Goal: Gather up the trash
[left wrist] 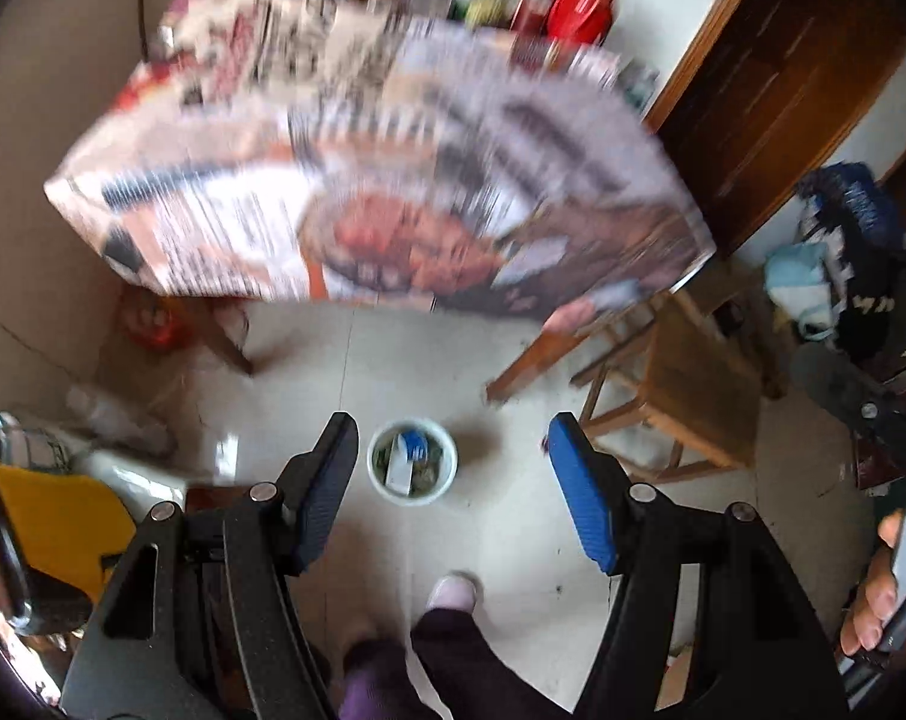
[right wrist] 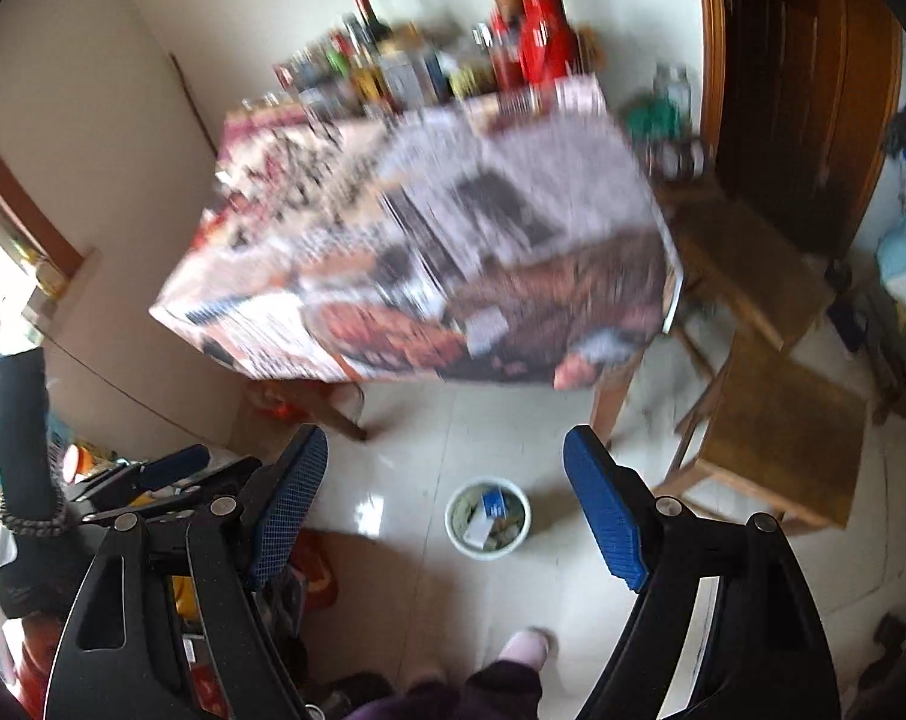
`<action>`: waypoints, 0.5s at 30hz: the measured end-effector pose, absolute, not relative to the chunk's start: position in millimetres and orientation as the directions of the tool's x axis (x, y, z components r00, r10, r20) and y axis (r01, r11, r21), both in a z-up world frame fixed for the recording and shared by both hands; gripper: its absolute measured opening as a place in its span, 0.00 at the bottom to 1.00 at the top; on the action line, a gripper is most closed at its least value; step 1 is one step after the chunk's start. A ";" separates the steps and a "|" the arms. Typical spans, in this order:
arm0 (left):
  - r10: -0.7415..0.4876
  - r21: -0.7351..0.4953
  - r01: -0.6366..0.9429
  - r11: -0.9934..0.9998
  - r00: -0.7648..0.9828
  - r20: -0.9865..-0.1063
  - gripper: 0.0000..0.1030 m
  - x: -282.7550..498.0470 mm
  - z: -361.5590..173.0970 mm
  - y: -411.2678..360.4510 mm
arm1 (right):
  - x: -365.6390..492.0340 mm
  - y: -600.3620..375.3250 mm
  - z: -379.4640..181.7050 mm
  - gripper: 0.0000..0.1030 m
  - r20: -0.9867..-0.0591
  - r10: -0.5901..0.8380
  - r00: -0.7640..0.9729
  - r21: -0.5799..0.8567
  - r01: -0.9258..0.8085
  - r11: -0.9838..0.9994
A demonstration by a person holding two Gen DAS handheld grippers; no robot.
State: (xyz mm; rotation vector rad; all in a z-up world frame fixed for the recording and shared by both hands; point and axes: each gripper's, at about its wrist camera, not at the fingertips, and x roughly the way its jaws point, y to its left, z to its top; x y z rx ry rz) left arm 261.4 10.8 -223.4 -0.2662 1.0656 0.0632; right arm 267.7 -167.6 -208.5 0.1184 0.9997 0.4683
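Below, trash bin (left wrist: 412, 461) on floor between spread left hand-held gripper (left wrist: 453, 483) fingers.

My left tongs (left wrist: 453, 480) hang wide apart and empty over the floor (left wrist: 513, 540), framing a small white bin (left wrist: 413, 461) of trash below the blurred tabletop (left wrist: 381, 180).

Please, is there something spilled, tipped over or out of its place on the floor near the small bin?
Nothing stands out. The white bin stands upright on the tiled floor, and its trash, a blue and white carton among it, is inside. No spill shows around it. Both views are motion-blurred, so small litter could be missed.
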 end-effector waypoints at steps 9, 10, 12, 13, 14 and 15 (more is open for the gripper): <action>-0.072 -0.131 -0.020 0.991 0.750 -0.658 0.63 175.0 -76.3 8.9 | 172.8 -169.5 -87.7 0.76 -0.587 0.415 0.695 0.242 -0.339 0.909; -0.072 -0.127 -0.012 0.992 0.768 -0.636 0.63 163.1 -63.3 10.1 | 163.5 -168.1 -80.0 0.76 -0.570 0.419 0.707 0.243 -0.342 0.908; -0.079 -0.127 0.004 0.992 0.802 -0.592 0.63 138.7 -42.6 13.5 | 140.5 -164.5 -61.8 0.76 -0.523 0.442 0.729 0.249 -0.365 0.897; -0.080 -0.127 0.009 0.992 0.820 -0.567 0.64 124.9 -32.2 15.6 | 131.5 -163.0 -55.6 0.76 -0.507 0.445 0.738 0.244 -0.372 0.895; -0.080 -0.128 0.011 0.992 0.831 -0.550 0.66 114.4 -26.2 18.0 | 121.6 -161.2 -49.6 0.76 -0.489 0.445 0.750 0.233 -0.379 0.895; -0.080 -0.131 0.013 0.991 0.847 -0.526 0.69 100.3 -17.1 20.8 | 111.0 -158.9 -42.7 0.76 -0.471 0.443 0.763 0.220 -0.385 0.896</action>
